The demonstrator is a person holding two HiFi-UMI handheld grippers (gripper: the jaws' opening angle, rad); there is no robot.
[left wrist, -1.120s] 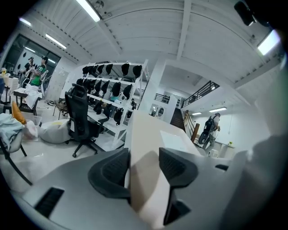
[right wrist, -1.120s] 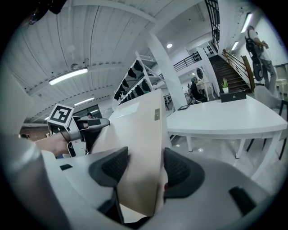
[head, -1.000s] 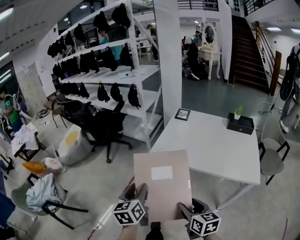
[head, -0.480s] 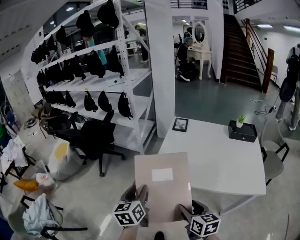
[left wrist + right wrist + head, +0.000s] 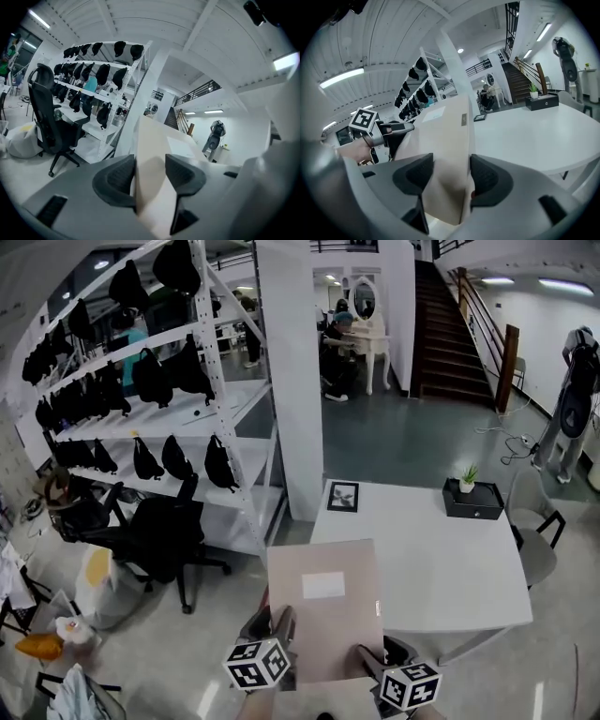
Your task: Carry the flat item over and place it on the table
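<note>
A flat beige folder (image 5: 323, 610) with a white label is held level in the air by both grippers at its near edge. My left gripper (image 5: 278, 626) is shut on its near left corner, and the folder (image 5: 152, 187) is pinched between that gripper's (image 5: 150, 176) pads. My right gripper (image 5: 373, 659) is shut on the near right corner, where the folder (image 5: 445, 140) fills the gap of the gripper (image 5: 451, 176). The white table (image 5: 422, 549) lies just ahead and right; the folder's far edge overlaps the table's near left edge in the head view.
On the table stand a small picture frame (image 5: 343, 496) and a black box with a little plant (image 5: 478, 499). A grey chair (image 5: 530, 549) sits at its right side. A white pillar (image 5: 291, 381), a shelf rack of black bags (image 5: 178, 427) and a black office chair (image 5: 159, 540) are to the left.
The view has advanced and swung, so the table and pillar sit closer and the clutter at left has slid out of view. Both grippers still hold the folder the same way.
</note>
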